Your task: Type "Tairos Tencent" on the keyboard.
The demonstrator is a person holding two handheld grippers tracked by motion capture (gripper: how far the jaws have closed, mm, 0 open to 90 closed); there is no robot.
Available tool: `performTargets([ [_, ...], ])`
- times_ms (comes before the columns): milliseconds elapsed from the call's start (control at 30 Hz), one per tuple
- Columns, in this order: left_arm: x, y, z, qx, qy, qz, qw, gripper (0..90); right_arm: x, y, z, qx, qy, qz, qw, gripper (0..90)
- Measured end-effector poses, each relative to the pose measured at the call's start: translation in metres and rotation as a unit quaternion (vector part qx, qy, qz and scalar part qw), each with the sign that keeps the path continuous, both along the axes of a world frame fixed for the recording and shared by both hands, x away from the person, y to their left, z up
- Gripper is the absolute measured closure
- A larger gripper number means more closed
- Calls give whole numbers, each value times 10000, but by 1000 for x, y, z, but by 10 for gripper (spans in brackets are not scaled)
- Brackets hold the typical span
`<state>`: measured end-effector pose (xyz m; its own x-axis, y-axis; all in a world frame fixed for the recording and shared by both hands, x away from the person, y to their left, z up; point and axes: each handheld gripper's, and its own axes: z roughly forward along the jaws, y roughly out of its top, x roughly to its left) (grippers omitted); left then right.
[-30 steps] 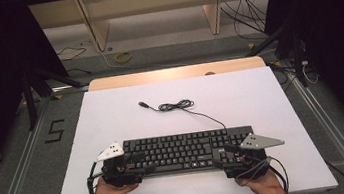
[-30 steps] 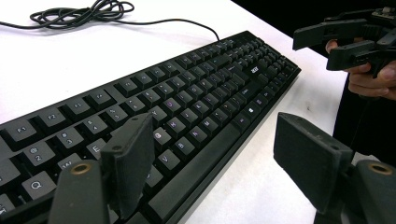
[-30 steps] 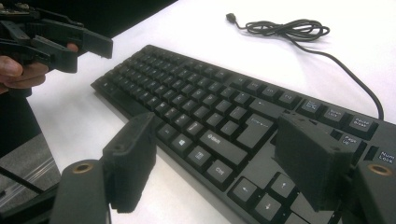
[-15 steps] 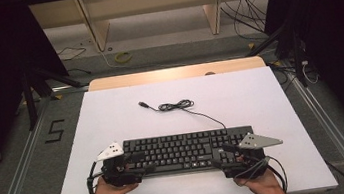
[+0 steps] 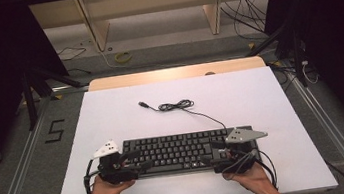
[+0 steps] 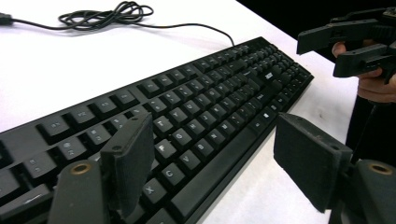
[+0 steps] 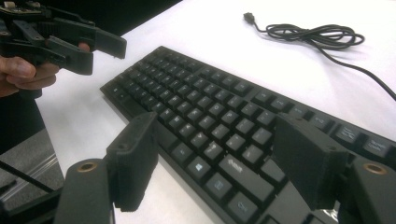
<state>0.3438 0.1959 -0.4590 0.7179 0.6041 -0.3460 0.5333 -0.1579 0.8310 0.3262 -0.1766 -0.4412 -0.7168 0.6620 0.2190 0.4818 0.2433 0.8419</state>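
A black keyboard [image 5: 181, 151] lay flat on the white table [image 5: 261, 100], toward six o'clock of the board in the high view, its long side running from nine to three o'clock. Its thin black cable [image 5: 197, 111] left the back edge near the right end and ran toward eleven o'clock, gathered into a loose coil [image 5: 176, 105] and ended in a plug [image 5: 143, 104] lying free on the table.

The left gripper [image 5: 135, 161] sat at the keyboard's nine o'clock end, held in the person's left hand [image 5: 107, 190]. In the left gripper view its jaws stood spread wide, one pad [image 6: 130, 161] over the letter keys and the other out past the front edge, over the bare table; whether either pad touched the keys could not be told.

The right gripper [image 5: 213, 153] sat at the three o'clock end, in the right hand [image 5: 251, 177]. In the right gripper view its jaws were likewise spread, one pad [image 7: 308, 161] above the keys near the front edge, the other over the table just off that edge, nothing pinched between them.
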Motion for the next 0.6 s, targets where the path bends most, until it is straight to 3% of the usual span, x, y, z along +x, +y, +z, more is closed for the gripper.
performTargets([
  [267,5,8,-2,103,77,259,9996,285,13,21,4,-95,2,179,9998,358],
  [600,9,15,-3,340,232,462,9981,302,36,61,5,-294,121,371,9988,459],
])
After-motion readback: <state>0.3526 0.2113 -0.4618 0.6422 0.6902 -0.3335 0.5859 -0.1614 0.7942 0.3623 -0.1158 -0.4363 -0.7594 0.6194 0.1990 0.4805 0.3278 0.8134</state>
